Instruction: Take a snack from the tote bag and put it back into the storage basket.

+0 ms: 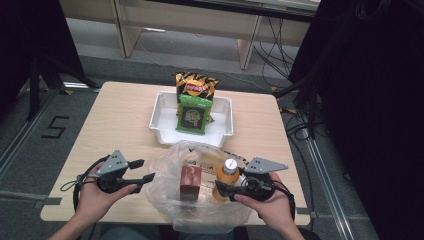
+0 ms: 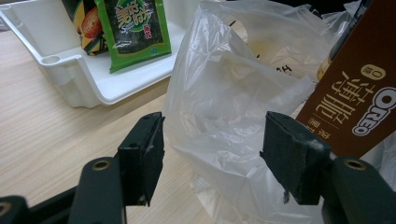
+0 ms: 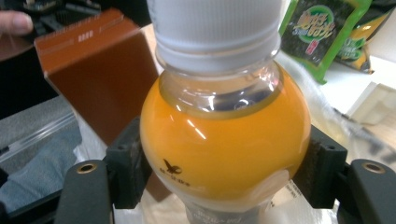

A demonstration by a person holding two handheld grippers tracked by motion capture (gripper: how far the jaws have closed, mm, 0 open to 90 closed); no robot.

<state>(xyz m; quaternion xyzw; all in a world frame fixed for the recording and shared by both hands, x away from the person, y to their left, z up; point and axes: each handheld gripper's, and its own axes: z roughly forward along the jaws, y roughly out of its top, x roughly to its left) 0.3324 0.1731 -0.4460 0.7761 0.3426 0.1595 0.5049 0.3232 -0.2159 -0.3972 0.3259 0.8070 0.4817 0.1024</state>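
Gripping an orange juice bottle (image 3: 224, 135) just below its white cap, the right tongs (image 1: 226, 189) pinch its round shoulder inside a clear plastic bag (image 1: 200, 200) at the near table (image 1: 115, 125) edge. Left tongs (image 1: 143, 170) hover spread beside the bag, pinching nothing. A brown cookie box (image 1: 190, 182) stands next to the bottle. Lifting straight up, bottle upright, should avoid snagging plastic. Beyond, a white tray (image 1: 162, 107) holds snack packets (image 1: 194, 102).
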